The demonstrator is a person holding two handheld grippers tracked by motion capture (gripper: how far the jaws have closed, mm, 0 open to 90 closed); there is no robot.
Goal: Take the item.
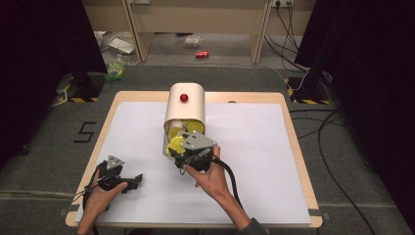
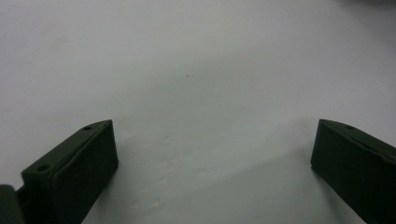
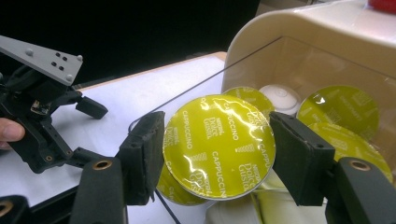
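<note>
White sheet (image 1: 254, 161) over wooden table (image 1: 293, 147), grey carpet, right tongs (image 3: 215, 154) seemingly clamping cappuccino capsule (image 3: 219, 144), left tongs (image 2: 210, 158) released.

A white-covered tabletop (image 1: 254, 147) is standing on grey carpet (image 1: 44, 147); black curtains (image 1: 372, 58) are hanging at both sides, cables (image 1: 333, 161) are trailing right, and a red can (image 1: 201, 54) is lying beyond.

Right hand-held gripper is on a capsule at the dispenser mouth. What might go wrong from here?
1. The right hand-held gripper pinches the yellow capsule only at its rim, so it may slip or tilt.
2. Neighbouring capsules crowd the dispenser and may spill out with it.
</note>
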